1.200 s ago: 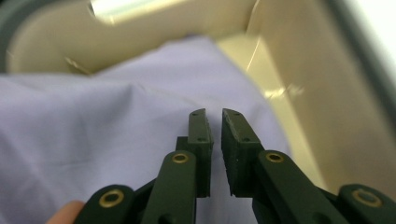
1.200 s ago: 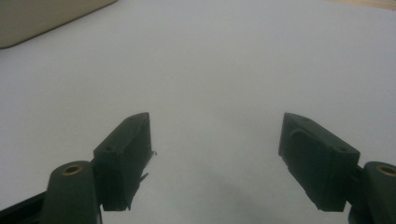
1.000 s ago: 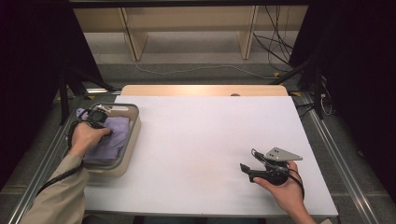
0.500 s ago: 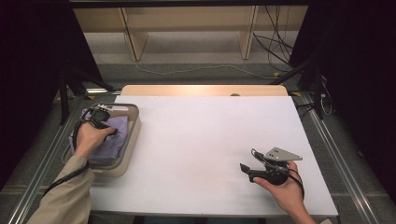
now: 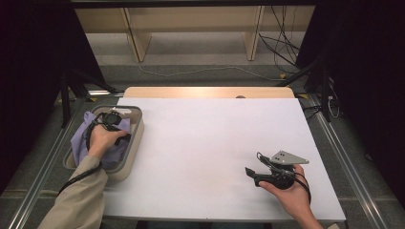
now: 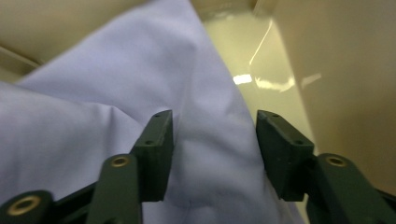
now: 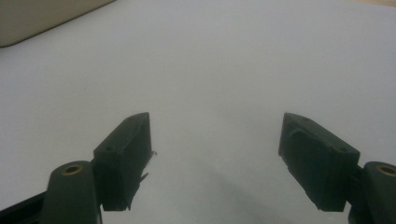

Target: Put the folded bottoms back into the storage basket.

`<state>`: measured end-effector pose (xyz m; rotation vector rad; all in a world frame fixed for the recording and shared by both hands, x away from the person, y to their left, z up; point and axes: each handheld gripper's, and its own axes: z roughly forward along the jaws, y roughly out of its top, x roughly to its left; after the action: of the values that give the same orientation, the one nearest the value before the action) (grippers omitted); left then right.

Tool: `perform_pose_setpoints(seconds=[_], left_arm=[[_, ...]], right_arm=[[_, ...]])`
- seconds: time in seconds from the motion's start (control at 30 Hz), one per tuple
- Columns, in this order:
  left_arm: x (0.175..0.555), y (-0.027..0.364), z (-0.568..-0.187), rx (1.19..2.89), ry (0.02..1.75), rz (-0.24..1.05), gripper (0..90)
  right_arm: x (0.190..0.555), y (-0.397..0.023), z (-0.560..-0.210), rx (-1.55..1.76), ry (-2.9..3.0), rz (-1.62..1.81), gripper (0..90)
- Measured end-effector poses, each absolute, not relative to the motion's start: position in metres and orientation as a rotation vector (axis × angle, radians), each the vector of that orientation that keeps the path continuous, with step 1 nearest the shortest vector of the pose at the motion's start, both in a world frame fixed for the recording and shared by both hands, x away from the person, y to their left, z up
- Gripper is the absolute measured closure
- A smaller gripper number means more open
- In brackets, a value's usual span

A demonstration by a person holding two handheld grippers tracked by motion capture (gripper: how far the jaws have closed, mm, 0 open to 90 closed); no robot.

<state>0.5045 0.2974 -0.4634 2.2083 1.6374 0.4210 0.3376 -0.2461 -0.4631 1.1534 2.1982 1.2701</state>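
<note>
One container stood at the far left of the white bench: a beige tub, rounded at the corners, set along the bench's left edge. Held a crumpled lavender cloth, heaped over most of the floor and lapping up toward the left wall. Left a glossy strip of bare floor showing beside the cloth in the left gripper view, next to the tub's inner wall.

Down inside that tub, left gripper, pointed into the cloth from above, hand wrapped round its body. Jaws partway apart, just been opening, with a ridge of the lavender cloth lying between them; pads standing clear on either side of the fold rather than pressing it, so nothing gripped.

Across the middle, bare white bench.

Over at the right, near the front edge, right gripper held low in the other hand, pointed leftward along the surface. Jaws spread wide in the right gripper view, bare bench between them, nothing held. Corner of the beige tub visible far off at upper left of that view.
</note>
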Motion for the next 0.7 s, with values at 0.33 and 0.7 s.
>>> perform_pose_setpoints(seconds=[0.33,0.7], left_arm=[[0.504,0.3018,-0.4649,2.214,1.647,0.454,69.1],[0.5026,0.3009,-0.465,2.186,1.686,0.483,83.0]], right_arm=[[0.3374,-0.2458,-0.463,1.152,2.2,1.268,26.6],[0.3376,-0.2455,-0.4635,1.151,2.201,1.271,26.8]])
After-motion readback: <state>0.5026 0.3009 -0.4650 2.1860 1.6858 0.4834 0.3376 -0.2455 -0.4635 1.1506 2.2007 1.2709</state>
